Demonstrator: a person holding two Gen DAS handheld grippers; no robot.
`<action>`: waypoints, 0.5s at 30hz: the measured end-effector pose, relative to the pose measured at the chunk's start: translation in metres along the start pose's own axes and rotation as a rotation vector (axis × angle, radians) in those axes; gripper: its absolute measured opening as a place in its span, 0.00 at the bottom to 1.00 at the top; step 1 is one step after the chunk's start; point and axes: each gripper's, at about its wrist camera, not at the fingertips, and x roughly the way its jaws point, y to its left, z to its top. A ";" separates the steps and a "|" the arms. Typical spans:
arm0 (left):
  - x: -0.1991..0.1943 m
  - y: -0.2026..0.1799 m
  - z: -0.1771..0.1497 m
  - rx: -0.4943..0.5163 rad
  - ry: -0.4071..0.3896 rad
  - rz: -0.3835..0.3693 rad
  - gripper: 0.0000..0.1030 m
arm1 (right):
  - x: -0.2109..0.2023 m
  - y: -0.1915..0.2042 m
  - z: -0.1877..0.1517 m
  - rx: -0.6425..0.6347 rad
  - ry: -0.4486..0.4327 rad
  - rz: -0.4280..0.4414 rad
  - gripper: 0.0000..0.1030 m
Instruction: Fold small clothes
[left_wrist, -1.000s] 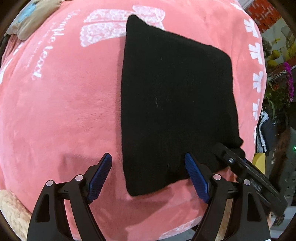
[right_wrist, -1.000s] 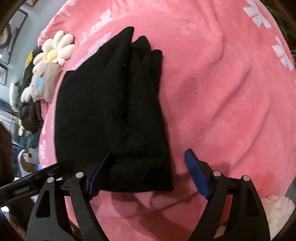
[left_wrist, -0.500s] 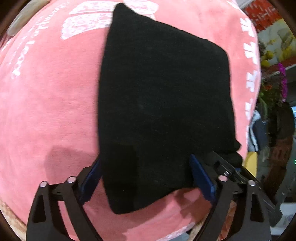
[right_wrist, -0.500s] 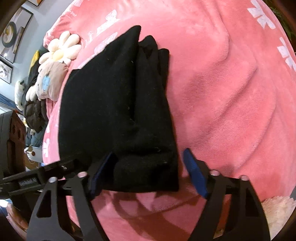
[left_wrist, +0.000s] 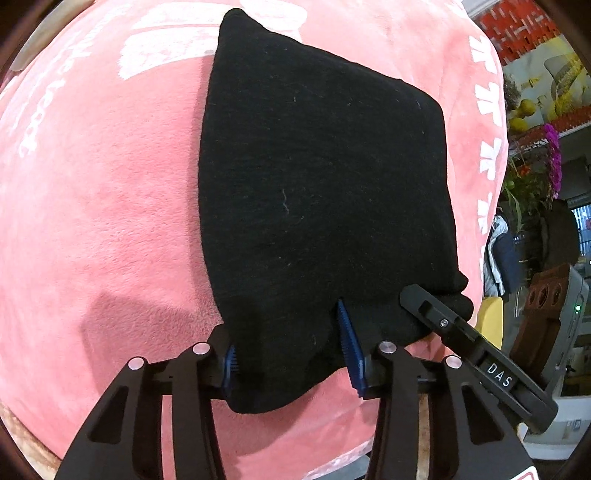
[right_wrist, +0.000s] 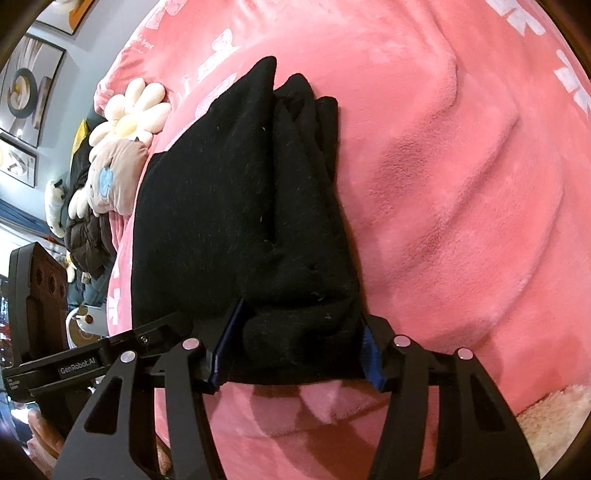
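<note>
We are noting folded black garment (left_wrist: 325, 192) lying lengthwise away from us on pink blanket (left_wrist: 103, 221); left gripper (left_wrist: 291, 354) and right gripper (right_wrist: 295, 350) each pinching near edge; open blanket lying rightward.

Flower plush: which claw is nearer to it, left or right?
Left. The left claw grips the garment at the near corner on the side of the plush; the right claw grips the other near corner, farther away.

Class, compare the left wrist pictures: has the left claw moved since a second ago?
Yes. The left claw has advanced toward the black garment on the pink blanket, and its fingers now pinch the near edge.
</note>
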 end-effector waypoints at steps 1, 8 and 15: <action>-0.001 -0.001 0.000 0.004 -0.001 0.004 0.41 | 0.000 0.000 0.000 0.000 -0.002 0.002 0.53; 0.003 0.013 0.006 -0.139 -0.006 -0.120 0.56 | -0.001 -0.005 0.000 0.015 -0.013 0.025 0.55; 0.000 0.033 0.006 -0.206 -0.048 -0.229 0.36 | -0.002 -0.015 0.003 0.073 -0.027 0.088 0.54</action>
